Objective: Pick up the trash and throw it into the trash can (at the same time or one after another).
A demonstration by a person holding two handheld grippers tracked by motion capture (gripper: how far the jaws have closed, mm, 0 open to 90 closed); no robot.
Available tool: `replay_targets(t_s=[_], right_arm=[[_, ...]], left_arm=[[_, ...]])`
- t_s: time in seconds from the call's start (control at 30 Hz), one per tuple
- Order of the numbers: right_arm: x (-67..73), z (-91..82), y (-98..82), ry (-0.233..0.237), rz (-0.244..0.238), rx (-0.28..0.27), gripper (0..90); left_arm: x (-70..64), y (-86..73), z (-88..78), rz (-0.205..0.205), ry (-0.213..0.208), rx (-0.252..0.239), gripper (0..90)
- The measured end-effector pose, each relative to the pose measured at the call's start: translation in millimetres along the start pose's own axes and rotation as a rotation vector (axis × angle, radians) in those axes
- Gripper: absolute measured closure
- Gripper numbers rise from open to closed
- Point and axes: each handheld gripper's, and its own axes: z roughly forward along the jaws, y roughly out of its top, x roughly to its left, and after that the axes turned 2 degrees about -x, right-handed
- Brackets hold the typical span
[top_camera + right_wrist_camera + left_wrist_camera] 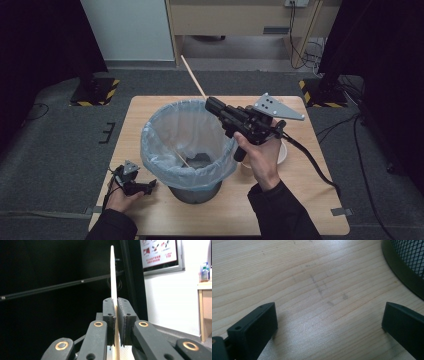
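A mesh waste bin lined with a pale blue bag [150, 150] stands in the middle of the wooden table [300, 200]. A thin wooden stick [181, 159] lies inside it. My right gripper [209, 103] hovers over the bin's far right rim, shut on another long wooden stick [192, 77] that points up and away to the back. In the right gripper view the stick [113, 270] stands upright, pinched between the pads of the right gripper [116, 302]. My left gripper [150, 185] rests on the table left of the bin. Its jaws [329, 312] stand open over bare wood.
The bin's dark mesh base [402, 272] sits just right of the left gripper's jaws. A white round container [283, 152] is partly hidden behind the right hand. Grey carpet and black stands surround the table.
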Motion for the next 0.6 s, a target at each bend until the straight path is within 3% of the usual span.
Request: replay_targets(t_s=[0.13,0.27,0.6], right_arm=[[1.1,10.2,-8.0,0.019,-0.016,0.072,74.1],[-2.2,8.7,-7.4,0.004,-0.028,0.070,71.9],[-35.7,-29.1,10.6,-0.144,-0.059,0.019,64.4]], left_arm=[[0.1,0.1,0.2,0.001,-0.001,-0.001,0.0],[0.2,0.1,0.2,0.003,-0.002,-0.001,0.0],[0.1,0.1,0.3,0.001,-0.001,-0.001,0.0]])
